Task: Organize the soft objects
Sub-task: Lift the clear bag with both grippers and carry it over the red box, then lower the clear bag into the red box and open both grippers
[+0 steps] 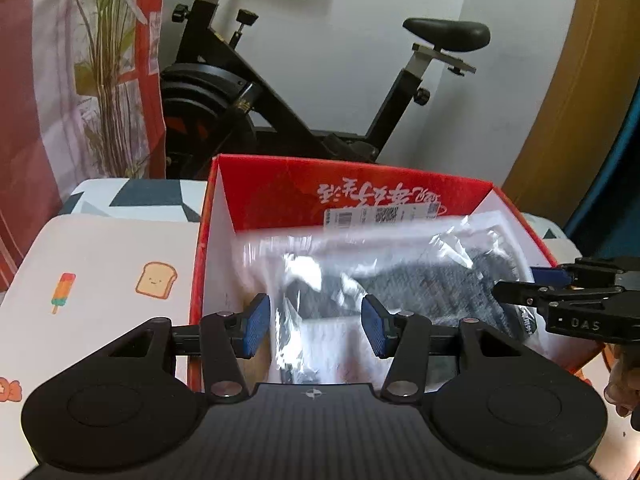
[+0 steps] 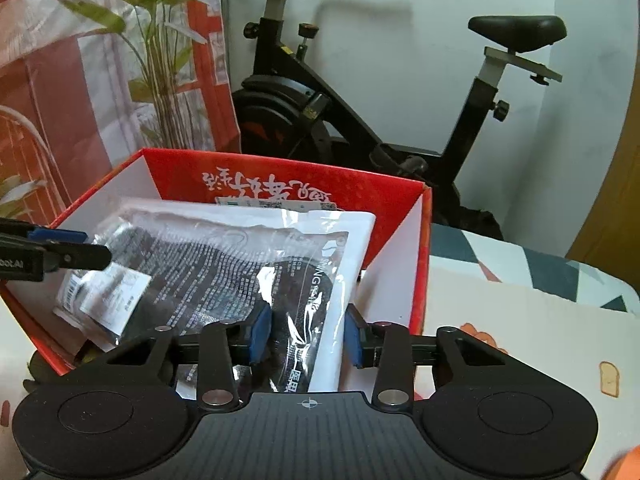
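A clear plastic bag (image 1: pixel 400 276) with dark grey knitted fabric inside lies partly in an open red cardboard box (image 1: pixel 280 184). My left gripper (image 1: pixel 316 326) is open, its blue pads either side of the bag's near edge without pinching it. My right gripper (image 1: pixel 520 284) reaches in from the right at the bag's edge. In the right wrist view the bag (image 2: pixel 224 264) leans over the front wall of the box (image 2: pixel 420 264). My right gripper (image 2: pixel 306 336) is open around the bag's lower white edge. The left gripper (image 2: pixel 96 254) shows at the left, over the bag.
The box stands on a white cloth (image 1: pixel 100 280) printed with toast and ice-lolly pictures. A black exercise bike (image 1: pixel 304 92) stands behind the box against a white wall. A potted plant (image 1: pixel 108 80) and a red-and-white curtain are at the left. A wooden door (image 1: pixel 580 100) is at the right.
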`<move>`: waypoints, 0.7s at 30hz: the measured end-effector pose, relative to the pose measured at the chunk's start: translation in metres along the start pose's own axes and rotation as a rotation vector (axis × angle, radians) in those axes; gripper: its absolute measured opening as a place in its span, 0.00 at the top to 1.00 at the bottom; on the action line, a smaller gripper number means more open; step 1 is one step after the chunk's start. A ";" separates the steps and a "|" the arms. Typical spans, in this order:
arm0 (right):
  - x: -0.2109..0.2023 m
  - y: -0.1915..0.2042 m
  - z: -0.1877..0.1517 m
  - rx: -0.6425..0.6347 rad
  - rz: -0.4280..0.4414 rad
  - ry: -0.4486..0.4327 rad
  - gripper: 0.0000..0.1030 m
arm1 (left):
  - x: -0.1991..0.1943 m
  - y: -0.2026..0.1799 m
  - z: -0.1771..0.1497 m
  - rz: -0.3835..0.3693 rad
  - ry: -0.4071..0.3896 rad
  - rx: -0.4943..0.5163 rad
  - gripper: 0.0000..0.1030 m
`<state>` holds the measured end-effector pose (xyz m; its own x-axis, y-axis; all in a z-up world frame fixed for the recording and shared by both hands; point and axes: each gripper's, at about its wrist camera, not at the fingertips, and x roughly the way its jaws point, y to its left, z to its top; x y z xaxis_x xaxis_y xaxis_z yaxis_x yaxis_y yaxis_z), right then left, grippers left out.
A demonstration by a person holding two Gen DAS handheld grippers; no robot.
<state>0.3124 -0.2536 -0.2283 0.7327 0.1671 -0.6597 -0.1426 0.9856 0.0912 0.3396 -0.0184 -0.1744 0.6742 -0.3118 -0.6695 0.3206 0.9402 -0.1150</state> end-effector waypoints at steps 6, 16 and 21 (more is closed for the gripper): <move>0.004 0.004 0.000 -0.016 -0.005 0.030 0.76 | -0.006 -0.007 0.003 -0.018 -0.027 0.021 0.49; 0.014 0.017 0.005 -0.137 -0.067 0.112 0.75 | -0.009 -0.006 0.000 -0.032 -0.037 0.013 0.49; 0.015 0.010 0.015 -0.095 -0.033 0.156 0.73 | -0.013 -0.005 -0.001 -0.035 -0.041 0.011 0.49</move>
<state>0.3319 -0.2404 -0.2267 0.6267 0.1207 -0.7698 -0.1874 0.9823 0.0015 0.3289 -0.0191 -0.1658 0.6889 -0.3498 -0.6348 0.3516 0.9272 -0.1293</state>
